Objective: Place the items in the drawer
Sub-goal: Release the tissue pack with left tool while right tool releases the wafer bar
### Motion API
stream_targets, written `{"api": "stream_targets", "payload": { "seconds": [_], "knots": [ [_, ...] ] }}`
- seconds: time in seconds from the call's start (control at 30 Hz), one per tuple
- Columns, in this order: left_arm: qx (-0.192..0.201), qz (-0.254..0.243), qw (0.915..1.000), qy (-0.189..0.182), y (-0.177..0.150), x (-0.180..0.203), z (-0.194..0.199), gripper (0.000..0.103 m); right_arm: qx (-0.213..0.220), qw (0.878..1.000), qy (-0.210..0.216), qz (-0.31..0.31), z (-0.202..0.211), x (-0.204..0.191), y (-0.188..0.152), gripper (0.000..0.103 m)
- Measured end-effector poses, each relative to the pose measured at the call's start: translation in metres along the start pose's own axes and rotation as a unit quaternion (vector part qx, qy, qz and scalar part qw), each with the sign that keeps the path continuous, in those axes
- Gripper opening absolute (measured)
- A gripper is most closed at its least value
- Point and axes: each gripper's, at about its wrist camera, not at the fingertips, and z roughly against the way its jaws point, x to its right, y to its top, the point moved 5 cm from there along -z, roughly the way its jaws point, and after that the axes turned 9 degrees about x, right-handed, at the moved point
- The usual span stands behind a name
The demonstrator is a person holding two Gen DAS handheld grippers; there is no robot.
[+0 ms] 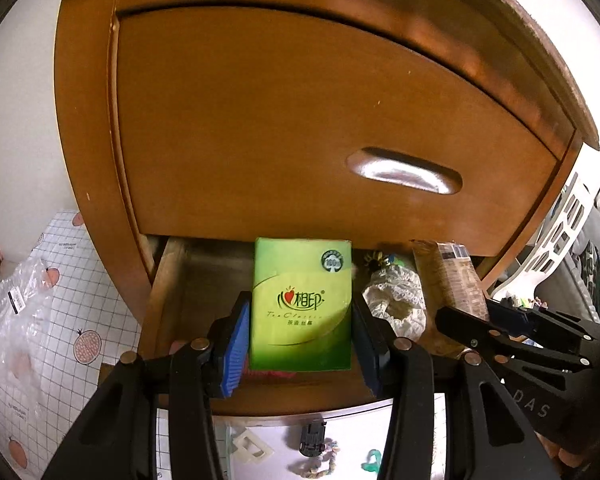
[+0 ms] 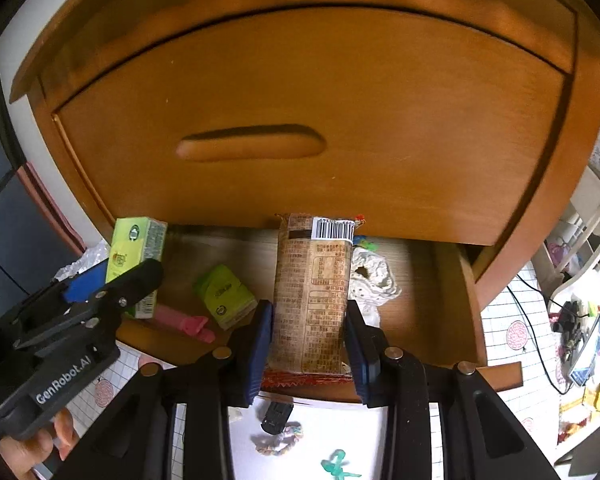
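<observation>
Left wrist view: a wooden cabinet (image 1: 260, 120) fills the frame, its lower drawer (image 1: 168, 288) pulled open beyond the fingertips. The left gripper (image 1: 300, 332) is clamped on a green tissue pack (image 1: 300, 304), upright between its blue pads and hanging over the drawer; it reads "Tea Classic" under Chinese characters. In the right wrist view the right gripper (image 2: 308, 332) is closed on a brown snack packet (image 2: 310, 292), barcode at its far end, above the drawer too. Lettering "GenRobot.AI" shows on the left gripper's body.
</observation>
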Motion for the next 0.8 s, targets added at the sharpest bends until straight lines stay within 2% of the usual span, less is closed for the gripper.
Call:
{"api": "stream_targets", "payload": {
  "seconds": [0.23, 0.33, 0.43, 0.57, 0.67, 0.8],
  "knots": [
    [-0.003, 0.005, 1.0000, 0.002, -0.003, -0.002, -0.003, 0.058, -0.004, 1.000, 0.005, 0.002, -0.002, -0.002, 0.000, 0.040],
    [-0.002, 0.006, 1.0000, 0.007, -0.003, -0.003, -0.003, 0.066, -0.006, 1.000, 0.003, 0.001, -0.004, -0.001, 0.000, 0.045],
    [-0.003, 0.012, 0.9998, 0.014, -0.004, -0.005, -0.005, 0.068, -0.008, 1.000, 0.000, 0.000, -0.005, 0.000, -0.001, 0.048],
    [-0.003, 0.011, 0.9996, 0.027, -0.008, -0.005, -0.007, 0.071, -0.006, 1.000, -0.006, 0.000, -0.009, 0.002, -0.003, 0.065],
    [0.001, 0.013, 0.9993, 0.036, -0.010, -0.008, -0.005, 0.083, -0.004, 1.000, -0.007, -0.001, -0.009, 0.002, -0.002, 0.068],
    [0.006, 0.009, 0.9988, 0.048, -0.010, -0.013, -0.001, 0.090, -0.002, 1.000, -0.011, 0.001, -0.010, 0.003, -0.003, 0.078]
  ]
}}
